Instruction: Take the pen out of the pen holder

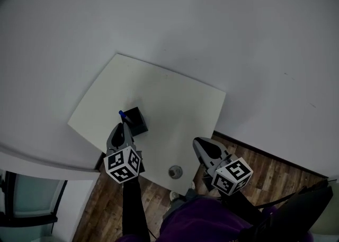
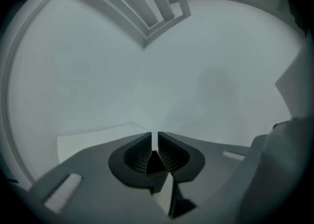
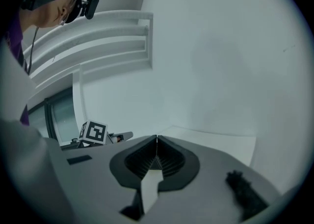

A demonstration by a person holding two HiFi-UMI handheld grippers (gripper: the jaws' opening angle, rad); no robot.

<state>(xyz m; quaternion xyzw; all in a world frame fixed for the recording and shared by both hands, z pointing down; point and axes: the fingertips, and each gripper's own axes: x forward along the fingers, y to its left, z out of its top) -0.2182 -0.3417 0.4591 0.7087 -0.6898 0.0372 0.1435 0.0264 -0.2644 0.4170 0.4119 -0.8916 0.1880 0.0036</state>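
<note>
Head view: a black pen holder (image 1: 139, 122) stands on a white table (image 1: 169, 87), and the pen (image 1: 121, 113) is in it, its blue end sticking out at the holder's far-left corner. The left gripper (image 1: 124, 125) reaches in from the near-left side of the holder, its tips just beside the pen; whether they touch it cannot be told from this view. The right gripper (image 1: 196, 141) hangs well apart from the holder, to its right and over the table's right edge, above a wooden floor (image 1: 265, 167). A small round grey thing (image 1: 175, 171) lies on the table on the near side of the holder, towards the person. Left gripper view: the jaws stand slightly apart, with a narrow slit between the tips and nothing in it; neither the holder nor the pen shows here, only a corner of the table beyond the jaws. Right gripper view: the jaws are closed, tip against tip, with nothing between them; the white tabletop lies ahead and to the right, and the left gripper's marker cube (image 3: 93, 132) shows at the left.
</note>
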